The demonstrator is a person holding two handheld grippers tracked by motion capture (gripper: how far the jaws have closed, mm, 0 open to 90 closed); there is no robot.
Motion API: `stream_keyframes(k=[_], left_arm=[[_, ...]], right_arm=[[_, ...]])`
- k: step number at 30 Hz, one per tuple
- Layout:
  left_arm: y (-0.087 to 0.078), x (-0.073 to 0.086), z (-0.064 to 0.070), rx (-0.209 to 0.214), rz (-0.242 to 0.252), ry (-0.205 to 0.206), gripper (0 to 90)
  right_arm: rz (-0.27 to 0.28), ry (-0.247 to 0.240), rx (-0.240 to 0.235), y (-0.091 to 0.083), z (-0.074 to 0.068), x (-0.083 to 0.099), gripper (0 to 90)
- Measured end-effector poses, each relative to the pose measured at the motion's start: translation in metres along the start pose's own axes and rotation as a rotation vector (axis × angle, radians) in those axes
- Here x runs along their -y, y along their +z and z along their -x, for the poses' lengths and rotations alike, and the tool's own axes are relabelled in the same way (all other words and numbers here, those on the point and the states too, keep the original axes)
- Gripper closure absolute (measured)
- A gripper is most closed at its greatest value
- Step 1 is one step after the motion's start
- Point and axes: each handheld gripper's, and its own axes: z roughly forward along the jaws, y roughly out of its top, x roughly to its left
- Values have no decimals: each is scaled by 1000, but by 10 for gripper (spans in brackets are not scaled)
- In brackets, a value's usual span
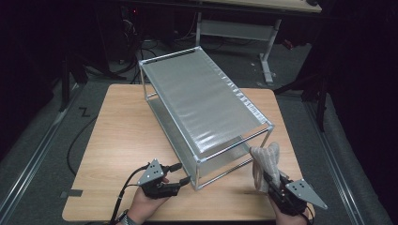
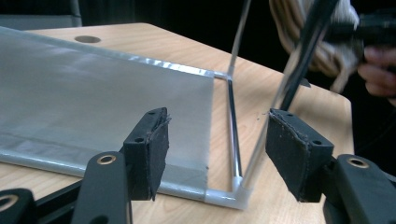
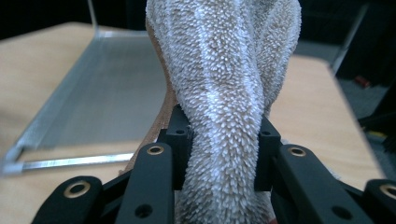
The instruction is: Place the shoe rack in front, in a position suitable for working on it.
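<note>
Near the front edge of the counter (image 1: 117, 136), a person holds two tongs. The right tongs (image 1: 274, 185) are at the near right. They pinch a fluffy white towel (image 1: 265, 161), and the right gripper view shows the towel (image 3: 224, 116) squeezed tight between the two black jaws. The towel stands up from the tongs and its top leans toward the near right corner of the metal rack (image 1: 206, 108), just beside the corner post.

The left tongs (image 1: 180, 180) are at the near left, held low over the counter. Their jaws are spread apart with nothing between them. In the left gripper view they point at the rack's near corner, where the bottom shelf (image 2: 93, 102) sits low above the wood.

The rack stands in the middle of the counter and runs slanting from near right to far left. It has two flat silver shelves, one over the other, with thin shiny posts.

Farther back, past the counter, there is a dark floor and a white table leg (image 1: 267, 51).
</note>
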Motion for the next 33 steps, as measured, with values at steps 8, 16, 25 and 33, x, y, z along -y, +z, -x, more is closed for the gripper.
stream_keyframes(k=[8, 16, 25, 33], left_arm=[[5, 2, 5, 28, -14, -3, 399], [20, -1, 22, 40, -26, 23, 481], [30, -3, 32, -3, -47, 61, 695], [37, -5, 36, -28, -51, 89, 794]], right_arm=[[95, 4, -23, -14, 0, -21, 669], [160, -34, -140, -6, -32, -51, 657], [211, -60, -282, 21, -73, -79, 658], [176, -105, -388, 22, -96, -72, 659]])
